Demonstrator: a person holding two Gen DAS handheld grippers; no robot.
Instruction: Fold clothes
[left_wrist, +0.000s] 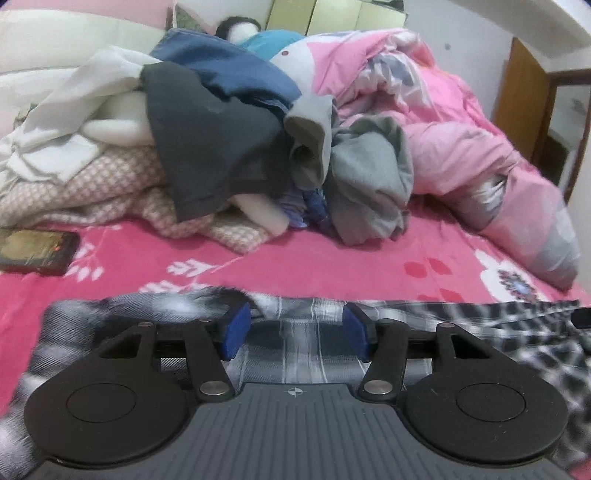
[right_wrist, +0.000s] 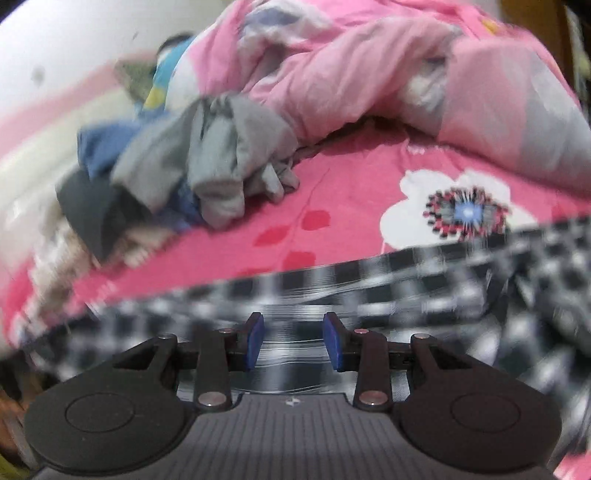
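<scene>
A black-and-white plaid garment (left_wrist: 498, 332) lies spread on the pink floral bedsheet (left_wrist: 332, 258), close to the near edge. My left gripper (left_wrist: 295, 332) hovers just over it, blue pads apart, with the plaid cloth showing flat between and below them. The right wrist view is blurred. There my right gripper (right_wrist: 294, 341) also stands open above the same plaid garment (right_wrist: 443, 280), its pads closer together, with nothing pinched between them. Behind is a heap of unfolded clothes: a dark grey piece (left_wrist: 207, 147), a blue one (left_wrist: 229, 70) and a light grey one (left_wrist: 369, 177).
A crumpled pink duvet (left_wrist: 461, 122) fills the right and back of the bed. White cloth (left_wrist: 74, 103) and a beige checked blanket (left_wrist: 110, 184) lie at the left. A dark phone-like slab (left_wrist: 33, 254) rests on the sheet at far left. A wooden door (left_wrist: 528, 103) stands beyond.
</scene>
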